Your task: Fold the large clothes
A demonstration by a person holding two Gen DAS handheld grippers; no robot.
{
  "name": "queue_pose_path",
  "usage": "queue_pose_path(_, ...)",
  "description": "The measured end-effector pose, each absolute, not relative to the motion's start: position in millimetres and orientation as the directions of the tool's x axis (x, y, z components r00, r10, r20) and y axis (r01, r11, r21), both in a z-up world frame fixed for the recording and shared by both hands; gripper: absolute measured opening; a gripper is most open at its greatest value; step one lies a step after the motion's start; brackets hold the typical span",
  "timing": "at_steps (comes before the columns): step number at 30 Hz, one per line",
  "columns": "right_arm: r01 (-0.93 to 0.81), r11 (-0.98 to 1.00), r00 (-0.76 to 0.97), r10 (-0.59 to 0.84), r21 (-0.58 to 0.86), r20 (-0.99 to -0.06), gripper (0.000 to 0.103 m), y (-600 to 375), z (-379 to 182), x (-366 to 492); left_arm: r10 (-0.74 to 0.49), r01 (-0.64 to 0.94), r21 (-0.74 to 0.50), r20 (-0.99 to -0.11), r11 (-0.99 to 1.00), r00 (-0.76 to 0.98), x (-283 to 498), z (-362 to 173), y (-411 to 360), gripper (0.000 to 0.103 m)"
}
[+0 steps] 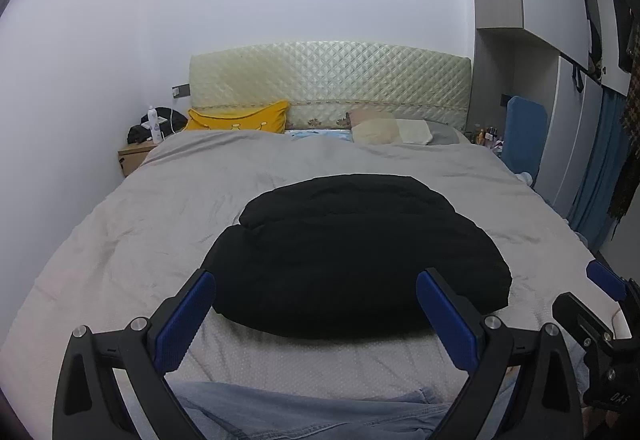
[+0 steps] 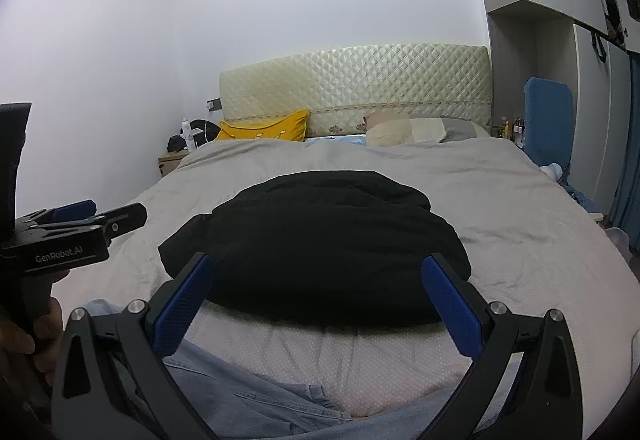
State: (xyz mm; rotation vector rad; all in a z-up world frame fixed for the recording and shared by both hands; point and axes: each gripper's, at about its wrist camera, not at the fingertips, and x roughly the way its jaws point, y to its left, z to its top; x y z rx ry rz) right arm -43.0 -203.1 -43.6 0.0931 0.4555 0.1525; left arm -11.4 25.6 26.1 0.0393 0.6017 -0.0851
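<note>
Black garment (image 1: 352, 256): folded into a thick rounded bundle, lying on the grey bed cover (image 1: 120, 232) near the foot of the bed, about midway across; its long axis runs side to side across the bed; a smaller folded layer sits on its far part, toward the headboard (image 1: 328, 79)

Left gripper (image 1: 316, 304): jaws spread wide, holding nothing; blue pads (image 1: 184, 316) flank the near edge of the bundle without touching it

Right gripper (image 2: 318, 292): jaws equally wide, empty; poised just short of the same near edge

Denim garment (image 2: 256, 396): pale blue, lying at the bed's near edge under both grippers

Pillows: yellow pillow (image 1: 240, 117) at left against the headboard; cream pillow (image 1: 384, 129) at right

Bedside table (image 1: 134, 155): holds a white bottle (image 1: 153, 123) and a dark bag
</note>
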Motion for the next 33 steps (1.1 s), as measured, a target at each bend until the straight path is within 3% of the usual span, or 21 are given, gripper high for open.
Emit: queue_pose_path(33, -0.091, 0.987, 0.896, 0.139, 0.132, -0.421, 0.103, -201.3, -35.3, -50.2, -0.088, 0.114, 0.009, -0.572, 0.993, 0.815, -17.0, 27.7, 17.4, 0.102)
